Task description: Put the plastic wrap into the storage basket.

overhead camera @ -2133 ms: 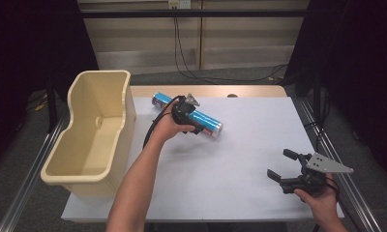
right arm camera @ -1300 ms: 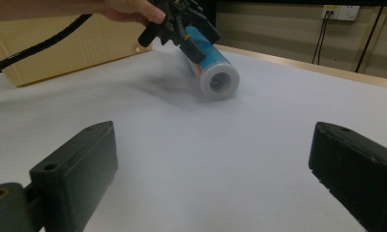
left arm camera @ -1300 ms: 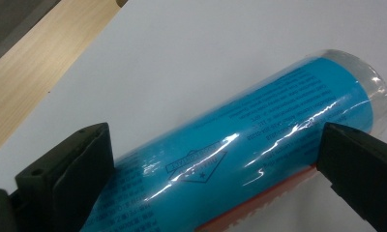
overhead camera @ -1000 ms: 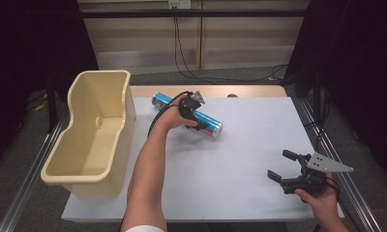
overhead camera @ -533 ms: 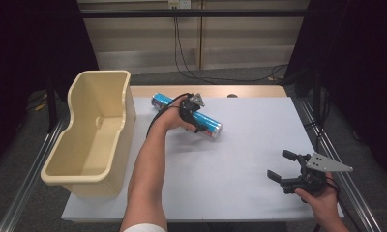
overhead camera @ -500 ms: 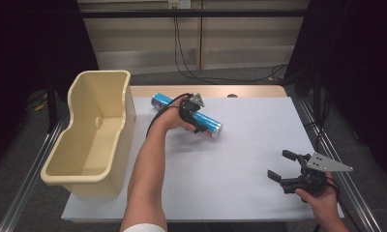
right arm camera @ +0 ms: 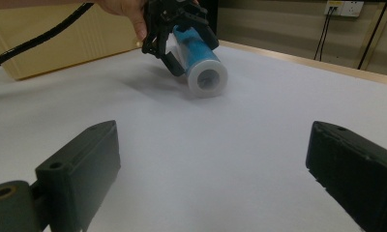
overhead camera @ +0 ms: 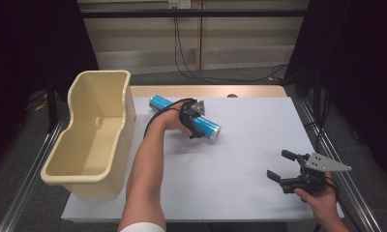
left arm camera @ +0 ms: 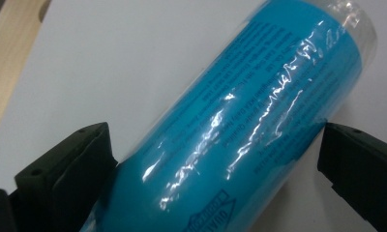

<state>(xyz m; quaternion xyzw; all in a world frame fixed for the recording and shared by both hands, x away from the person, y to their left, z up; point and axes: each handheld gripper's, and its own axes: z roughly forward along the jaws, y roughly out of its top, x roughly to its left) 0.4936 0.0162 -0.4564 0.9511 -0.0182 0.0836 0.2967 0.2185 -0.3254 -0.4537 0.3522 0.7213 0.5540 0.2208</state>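
Note:
A blue plastic-wrapped tube [overhead camera: 208, 128] with a white end lies slantwise on the white table sheet [overhead camera: 249, 145], near the back. My left gripper [overhead camera: 194, 121] is over its middle. In the left gripper view the tube [left arm camera: 259, 96] runs between the two jaws, which stand wide on either side of it; the left gripper [left arm camera: 215, 145] is open around it. My right gripper [overhead camera: 278, 165] rests open near the front right corner with nothing between its jaws. The right gripper view looks between the right gripper's [right arm camera: 213, 159] jaws toward the tube [right arm camera: 201, 53] and the left hand.
A tall cream plastic bin [overhead camera: 98, 73] stands at the table's left edge, close to the tube's far end. A wooden strip [overhead camera: 206, 91] runs along the back edge. Metal rails [overhead camera: 327, 145] flank the table and cables [overhead camera: 196, 72] lie on the floor behind.
The left hand has shifted slightly along the tube and settled over it. The tube and the right gripper have stayed where they were.

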